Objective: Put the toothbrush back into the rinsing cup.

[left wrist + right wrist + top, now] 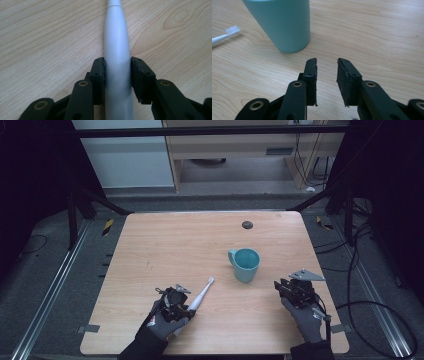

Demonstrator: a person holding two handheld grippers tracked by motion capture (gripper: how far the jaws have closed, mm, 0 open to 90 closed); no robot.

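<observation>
Tabletop [175,240] of pale wood grain takes up the middle of the high view, with dark floor and black frame legs around it. At the lower left of centre the left gripper [186,306] lies low over the wood, its jaws around the thick end of a white electric toothbrush [201,296]. The toothbrush lies flat and slants up to the right, its bristle head pointing toward a teal mug [245,264] that stands upright right of centre, handle to the left. Mug and brush head are near each other but apart. At the lower right the right gripper [281,286] rests just right of the mug, a grey three-cornered plate [306,275] on top. A small dark round disc [247,225] sits near the far edge.

In the left gripper view the toothbrush handle [117,62] runs straight up the middle of the frame, and both black pads press on its sides: the gripper [117,80] is pinching it, with the handle resting on the wood.

In the right gripper view the gripper [327,62] has its jaws spread, bare wood in the gap. The mug [282,22] stands at the upper left, apart from the jaws, and the bristle head [232,30] shows at the left edge.
</observation>
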